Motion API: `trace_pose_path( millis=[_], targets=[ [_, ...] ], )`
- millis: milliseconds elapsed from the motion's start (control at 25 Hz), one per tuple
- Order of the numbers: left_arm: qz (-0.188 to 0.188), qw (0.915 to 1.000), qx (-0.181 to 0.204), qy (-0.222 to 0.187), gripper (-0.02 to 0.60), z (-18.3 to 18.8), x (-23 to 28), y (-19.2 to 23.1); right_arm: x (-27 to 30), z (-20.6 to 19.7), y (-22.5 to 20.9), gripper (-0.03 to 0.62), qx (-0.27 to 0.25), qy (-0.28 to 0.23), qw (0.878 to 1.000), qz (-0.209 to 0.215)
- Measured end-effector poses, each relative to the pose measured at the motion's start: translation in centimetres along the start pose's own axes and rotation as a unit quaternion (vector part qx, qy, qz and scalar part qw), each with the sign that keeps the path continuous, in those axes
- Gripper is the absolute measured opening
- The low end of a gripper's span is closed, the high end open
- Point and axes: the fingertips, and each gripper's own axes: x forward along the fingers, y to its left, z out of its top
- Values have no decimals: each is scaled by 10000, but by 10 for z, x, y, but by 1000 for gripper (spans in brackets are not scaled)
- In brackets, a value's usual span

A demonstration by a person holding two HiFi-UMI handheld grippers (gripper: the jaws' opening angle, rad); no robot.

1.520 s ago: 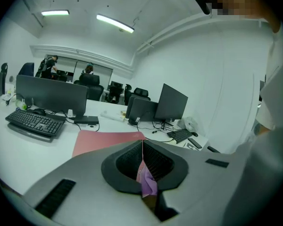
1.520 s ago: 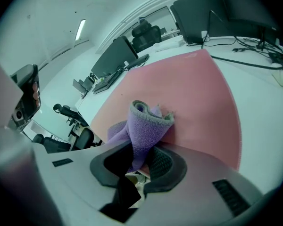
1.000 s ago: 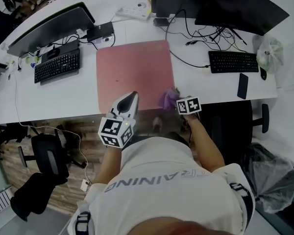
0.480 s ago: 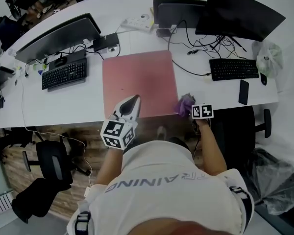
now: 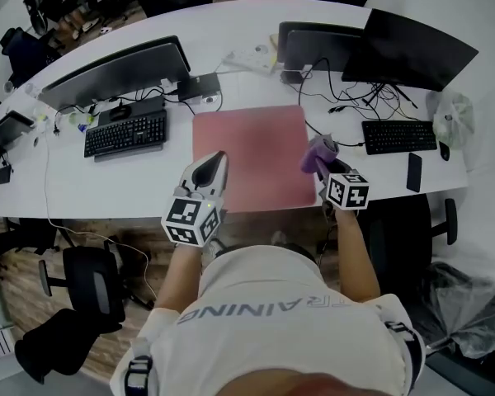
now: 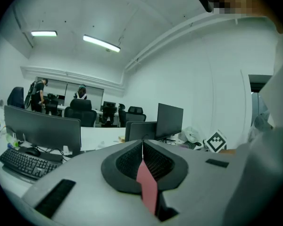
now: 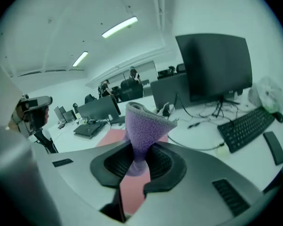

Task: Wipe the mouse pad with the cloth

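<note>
A large pink mouse pad (image 5: 252, 155) lies on the white desk (image 5: 132, 180), between two keyboards. My right gripper (image 5: 318, 162) is shut on a purple cloth (image 5: 317, 153), held just above the pad's right edge. In the right gripper view the cloth (image 7: 145, 128) stands up from the closed jaws, with the pad (image 7: 132, 192) below. My left gripper (image 5: 209, 170) hovers over the pad's front left corner. Its jaws are pressed together with nothing between them in the left gripper view (image 6: 142, 150), and a strip of the pad (image 6: 147, 187) shows below.
A black keyboard (image 5: 124, 134) and monitor (image 5: 115, 74) sit left of the pad. Another keyboard (image 5: 398, 136), a phone (image 5: 414, 172), cables (image 5: 346, 106) and two dark monitors (image 5: 404, 46) are on the right. A power strip (image 5: 252, 56) lies behind. An office chair (image 5: 87, 279) stands at lower left.
Both grippers have moved forward from the desk's front edge to over the pad. The cloth has risen with the right gripper. The head view has shifted, so the desk sits lower in the frame.
</note>
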Motion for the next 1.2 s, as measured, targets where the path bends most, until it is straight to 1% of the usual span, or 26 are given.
trace_pose_path(
  millis=[120, 240, 360, 480, 600, 800, 1200],
  targets=[
    [108, 9997, 193, -119, 32, 18, -14, 24, -12, 59, 43, 91, -485, -748, 9960, -8],
    [220, 9992, 281, -183, 32, 29, -31, 48, -27, 105, 90, 91, -1004, -1372, 9854, 46],
    [418, 9981, 336, -316, 32, 40, -49, 72, -39, 134, 131, 91, -1360, -1789, 9743, 131],
    [532, 9969, 339, -461, 32, 48, -65, 90, -46, 151, 161, 91, -1484, -2065, 9669, 209],
    [575, 9966, 316, -502, 32, 49, -76, 102, -45, 157, 178, 89, -1555, -2146, 9641, 192],
    [493, 9974, 194, -484, 32, 44, -85, 111, -40, 152, 192, 89, -1553, -2104, 9650, 180],
    [345, 9980, 169, -509, 32, 49, -82, 110, -41, 150, 193, 89, -1585, -2063, 9655, 135]
  ],
)
